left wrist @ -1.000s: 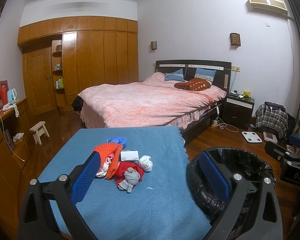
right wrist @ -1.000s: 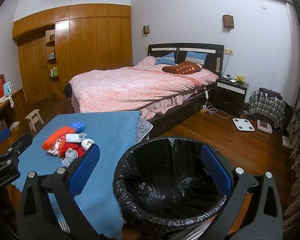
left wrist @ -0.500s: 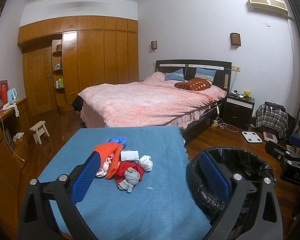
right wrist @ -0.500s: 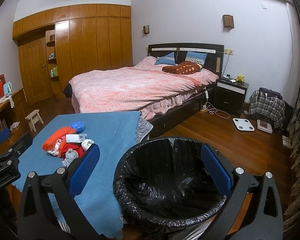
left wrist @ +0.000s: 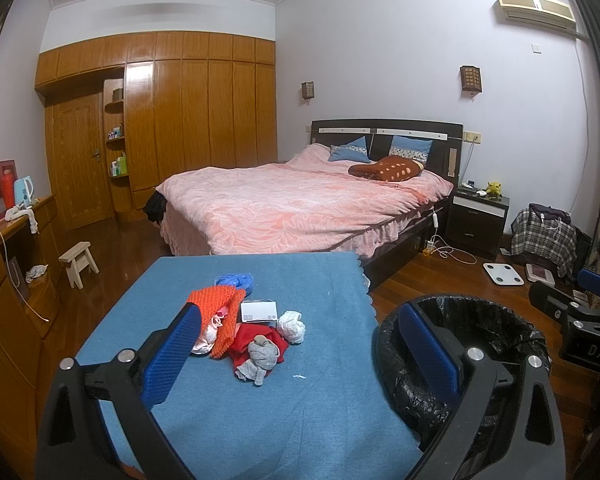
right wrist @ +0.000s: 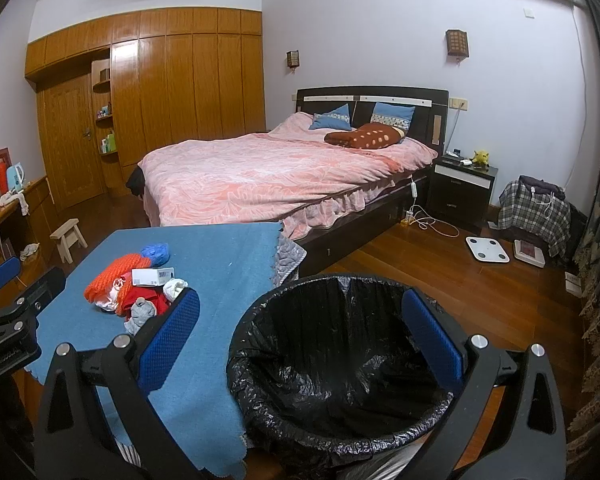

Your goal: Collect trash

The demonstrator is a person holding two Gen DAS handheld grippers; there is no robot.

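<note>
A pile of trash lies on the blue tablecloth [left wrist: 228, 408]: an orange knit piece [left wrist: 216, 312], a white box [left wrist: 259, 311], a white crumpled wad [left wrist: 292, 322], a red cloth [left wrist: 256, 342], a grey wad [left wrist: 258, 358] and a blue crumpled bag [left wrist: 234, 281]. The pile also shows in the right wrist view [right wrist: 138, 284]. A bin lined with a black bag [right wrist: 340, 360] stands right of the table. My left gripper [left wrist: 300, 354] is open and empty, above the table's near part. My right gripper [right wrist: 300, 338] is open and empty, over the bin's near rim.
A bed with a pink cover [left wrist: 300, 204] stands behind the table. A wooden stool [left wrist: 78, 262] and a low cabinet [left wrist: 8, 280] are at the left. A nightstand [left wrist: 478, 220], a white scale [left wrist: 503, 273] and a plaid bag [left wrist: 544, 236] are at the right on the wood floor.
</note>
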